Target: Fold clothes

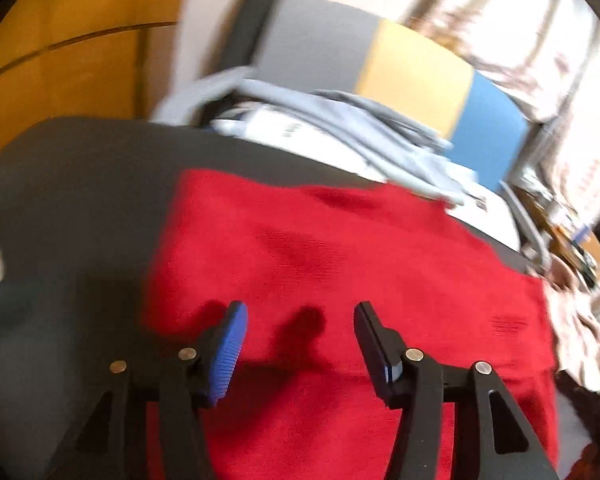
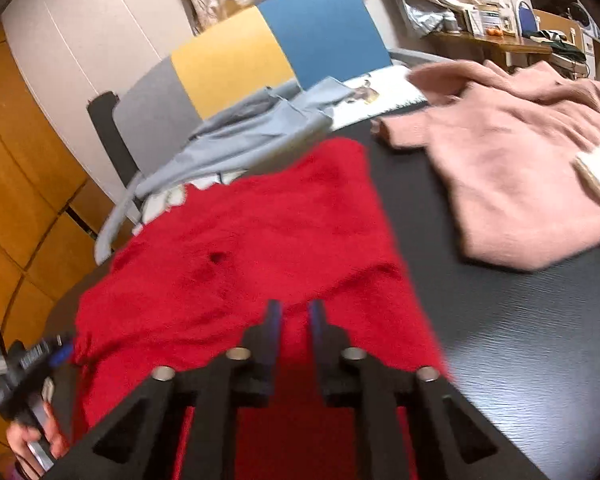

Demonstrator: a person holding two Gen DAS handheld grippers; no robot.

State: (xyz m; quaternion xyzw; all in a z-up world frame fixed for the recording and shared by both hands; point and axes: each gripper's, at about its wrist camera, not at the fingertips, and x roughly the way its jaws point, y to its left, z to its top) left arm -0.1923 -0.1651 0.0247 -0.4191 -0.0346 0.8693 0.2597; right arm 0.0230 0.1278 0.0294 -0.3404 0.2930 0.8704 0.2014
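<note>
A red knit garment [image 1: 340, 264] lies spread flat on the dark table [image 1: 76, 208]; it also shows in the right wrist view [image 2: 244, 248]. My left gripper [image 1: 300, 312] is open and empty, its fingers hovering just above the near part of the red garment. My right gripper [image 2: 295, 314] hovers over the garment's near right part with its jaws a narrow gap apart and nothing between them. The left gripper [image 2: 40, 356], held in a hand, shows at the lower left of the right wrist view, at the garment's left edge.
A pink sweater [image 2: 512, 168] lies crumpled on the table [image 2: 520, 340] to the right. A chair with a grey, yellow and blue back [image 2: 260, 52] stands behind the table, with light blue clothes [image 2: 240, 140] piled on it. Wooden cabinets [image 1: 60, 72] are at left.
</note>
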